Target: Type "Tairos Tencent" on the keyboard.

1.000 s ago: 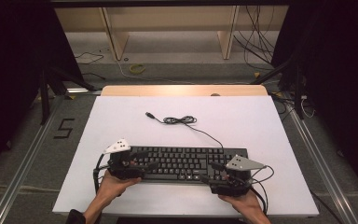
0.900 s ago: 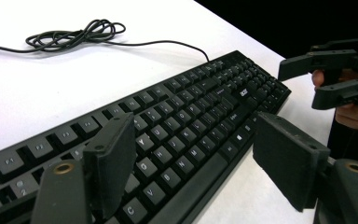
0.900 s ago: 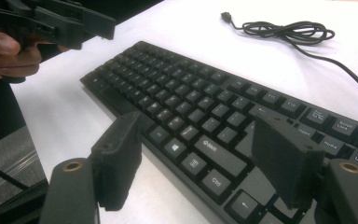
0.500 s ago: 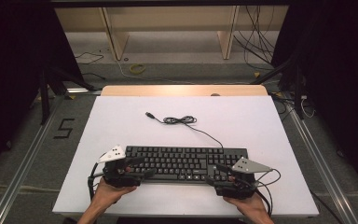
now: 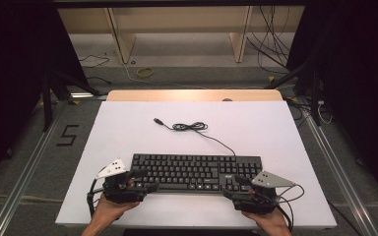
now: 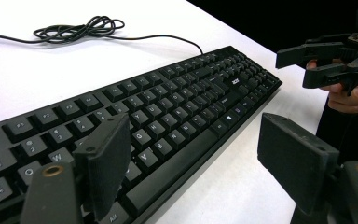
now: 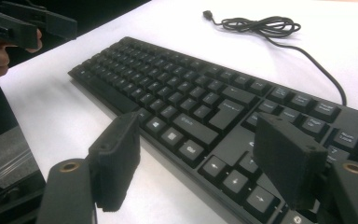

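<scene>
As keyboard point(image 5: 197, 172) lay long axis across me, my left claw point(image 5: 140, 181) gaped, just opening, empty, at its left end; right claw point(image 5: 236, 187) released at right end.

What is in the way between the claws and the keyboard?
Nothing visible. The left claw and right claw sit open at the keyboard ends, with bare white table around.

The keyboard point(image 6: 158, 116) is cut off at the left edge in the left gripper view. Its key legends are blurred; the cable plug point(image 5: 156, 120) is too small to be identified
</scene>
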A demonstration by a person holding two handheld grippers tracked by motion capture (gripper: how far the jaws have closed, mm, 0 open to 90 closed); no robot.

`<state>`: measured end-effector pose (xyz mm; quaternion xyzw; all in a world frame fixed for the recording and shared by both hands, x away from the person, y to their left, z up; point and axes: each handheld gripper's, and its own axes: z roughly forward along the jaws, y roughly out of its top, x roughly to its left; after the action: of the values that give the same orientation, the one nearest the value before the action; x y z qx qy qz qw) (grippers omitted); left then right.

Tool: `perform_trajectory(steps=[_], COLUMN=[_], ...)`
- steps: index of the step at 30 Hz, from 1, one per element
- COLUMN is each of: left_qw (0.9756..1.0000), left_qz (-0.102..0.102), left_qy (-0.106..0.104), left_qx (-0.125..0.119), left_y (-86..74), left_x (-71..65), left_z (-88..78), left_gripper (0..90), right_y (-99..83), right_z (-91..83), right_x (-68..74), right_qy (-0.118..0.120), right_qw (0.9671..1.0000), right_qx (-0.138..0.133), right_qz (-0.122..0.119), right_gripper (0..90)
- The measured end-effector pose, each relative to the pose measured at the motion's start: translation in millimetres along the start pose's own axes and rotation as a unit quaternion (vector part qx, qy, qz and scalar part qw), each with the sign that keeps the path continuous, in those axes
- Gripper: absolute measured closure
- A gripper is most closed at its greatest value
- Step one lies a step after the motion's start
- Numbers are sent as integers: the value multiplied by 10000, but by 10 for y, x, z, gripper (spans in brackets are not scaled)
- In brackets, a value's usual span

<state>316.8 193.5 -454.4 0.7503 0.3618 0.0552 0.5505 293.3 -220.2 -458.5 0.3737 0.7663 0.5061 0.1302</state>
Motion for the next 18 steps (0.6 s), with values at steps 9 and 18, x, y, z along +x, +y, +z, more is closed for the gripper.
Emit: perform_trajectory(steps=[9, 18], left_qw=[10000, 10000], left_qz=[-44, -54], left_qy=[-1, 37], left_qx=[-7, -13], left_y=[-28, -26], left_x=[2, 25], left_z=[-3, -2], left_gripper=[249, 250], right_y=[-26, -19], right_z=[-27, -27], right_x=[-29, -28], right_qy=[-78, -79], right_qw=[10000, 10000], right_qx=[-10, -36], right_qz=[6, 1], right_gripper=[326, 326])
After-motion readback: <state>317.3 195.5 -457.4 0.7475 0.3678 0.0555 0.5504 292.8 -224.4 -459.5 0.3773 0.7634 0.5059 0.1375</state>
